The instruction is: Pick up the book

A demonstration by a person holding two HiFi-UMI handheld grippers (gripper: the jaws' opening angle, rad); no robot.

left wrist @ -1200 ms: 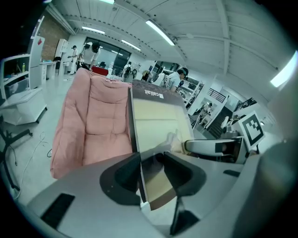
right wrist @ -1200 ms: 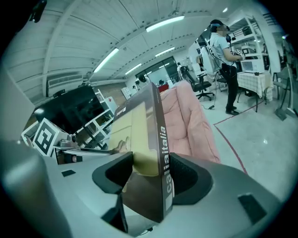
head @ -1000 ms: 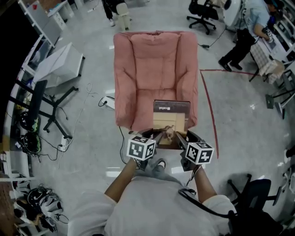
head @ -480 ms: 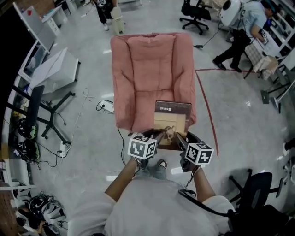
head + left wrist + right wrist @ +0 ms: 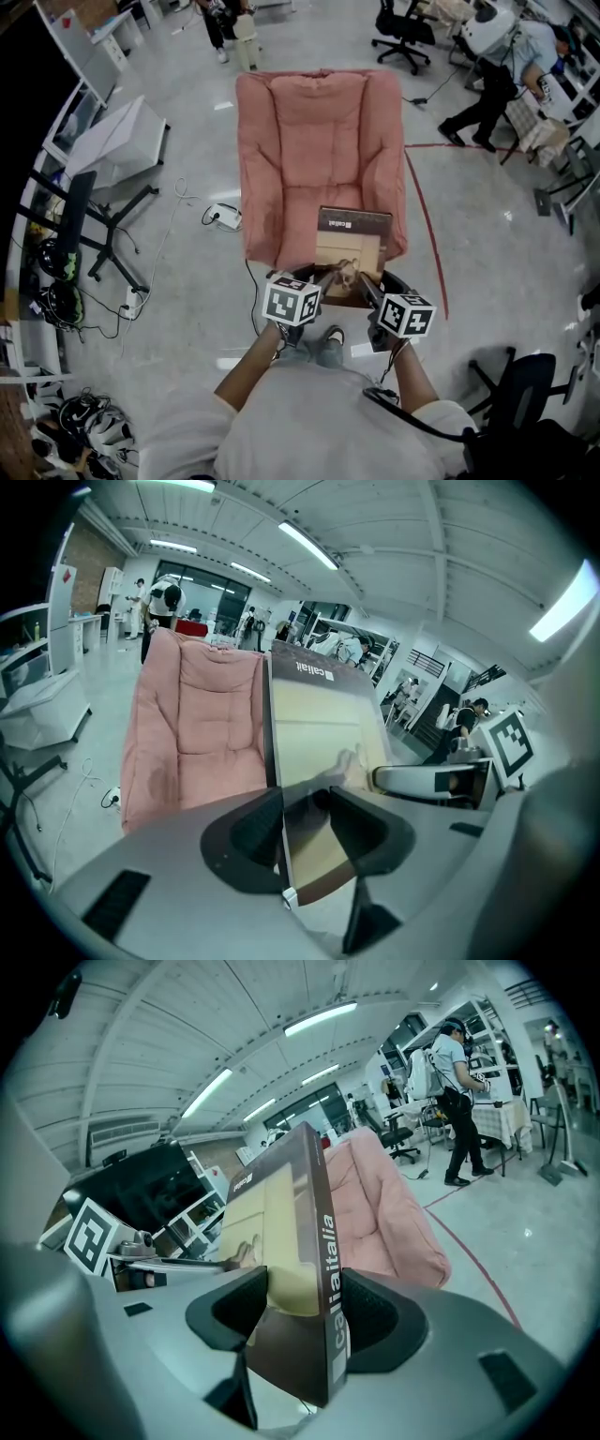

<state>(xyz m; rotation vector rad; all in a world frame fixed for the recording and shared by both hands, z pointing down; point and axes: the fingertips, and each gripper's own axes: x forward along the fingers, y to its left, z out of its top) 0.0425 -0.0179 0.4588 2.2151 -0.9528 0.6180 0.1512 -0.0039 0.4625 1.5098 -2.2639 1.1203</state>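
Little has moved since the earlier frame: the book [image 5: 350, 246] stays clamped between the two grippers, and only the pink armchair [image 5: 319, 141] sits slightly further right in the head view. The standing person [image 5: 487, 89] at upper right has also shifted.

Book position: in front of the person, over the right front part of the armchair seat, cover facing up. In both gripper views its far edge tilts upward, above the armchair back.

Left gripper [image 5: 322, 278] – jaws closed on the near left edge of the book [image 5: 319, 714]. The thin edge stands between the two dark pads [image 5: 251, 832].

Right gripper [image 5: 367, 287] – jaws closed on the near right side, across the printed spine of the book [image 5: 323, 1269]. One pad [image 5: 370, 1314] lies against the spine and the other is on the cover side.

A red line [image 5: 427, 234] runs along the grey floor [image 5: 187, 281] to the right of the armchair.
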